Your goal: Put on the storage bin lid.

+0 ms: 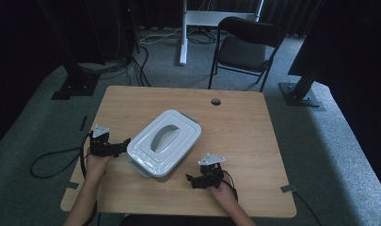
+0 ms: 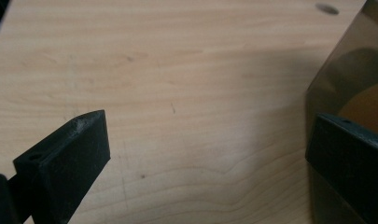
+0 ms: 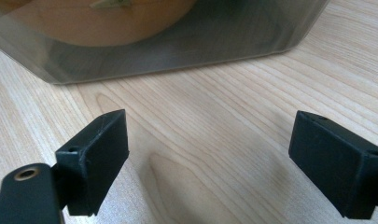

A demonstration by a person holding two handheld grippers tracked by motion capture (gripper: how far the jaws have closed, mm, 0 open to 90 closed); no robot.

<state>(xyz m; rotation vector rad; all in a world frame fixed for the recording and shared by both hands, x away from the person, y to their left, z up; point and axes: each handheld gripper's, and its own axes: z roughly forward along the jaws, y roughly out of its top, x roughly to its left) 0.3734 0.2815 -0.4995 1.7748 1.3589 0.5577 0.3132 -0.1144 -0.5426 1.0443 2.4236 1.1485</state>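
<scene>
Left gripper (image 1: 124, 144) low over the near-left part of the desk (image 1: 235, 122), fingers (image 2: 70, 158) spread wide and released, holding nothing, one of them right at the smoky wall of the container (image 2: 345, 79); whether touching it, cannot tell. Container (image 1: 163, 142) resting about mid-desk, slightly left of centre and turned at an angle, closed under a white lid (image 1: 178, 123) with a grey arched handle (image 1: 161, 136). Something orange dimly visible through the tinted wall in both gripper views, too blurred to identify. Right gripper (image 1: 193, 179) near the front edge, just right of and nearer than the container, fingers (image 3: 95, 154) likewise parted and released around bare wood, pointing at the container's near wall (image 3: 177, 46) without touching. Small round hole (image 1: 216, 101) near the desk's far edge. Beyond the desk, a dark folding chair (image 1: 247, 47) on the grey carpet.
</scene>
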